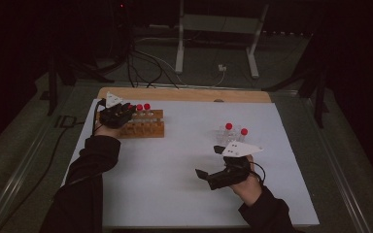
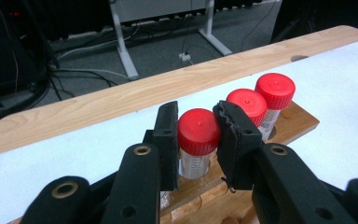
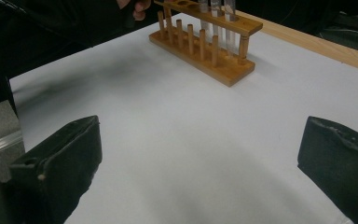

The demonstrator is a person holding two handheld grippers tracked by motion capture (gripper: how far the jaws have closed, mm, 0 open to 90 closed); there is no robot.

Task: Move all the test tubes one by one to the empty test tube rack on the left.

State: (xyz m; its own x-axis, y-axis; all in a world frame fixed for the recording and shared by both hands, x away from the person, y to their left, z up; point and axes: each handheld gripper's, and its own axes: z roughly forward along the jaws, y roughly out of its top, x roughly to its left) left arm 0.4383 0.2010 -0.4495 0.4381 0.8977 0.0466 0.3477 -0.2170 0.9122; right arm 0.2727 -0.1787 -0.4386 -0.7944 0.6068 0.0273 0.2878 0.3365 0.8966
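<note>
A wooden tube rack stands at the white mat's far left. My left gripper hovers over its left end. In the left gripper view, my left gripper is shut on the red cap of a clear tube whose lower part sits in the rack. Two more red-capped tubes stand in the rack just beyond it. My right gripper rests low at the mat's front right, open with nothing between its jaws. It faces the rack.
Two loose red-capped tubes stand on the white mat just beyond my right gripper. A wooden board edge runs along the mat's far side. Cables and a white stand frame lie on the floor behind.
</note>
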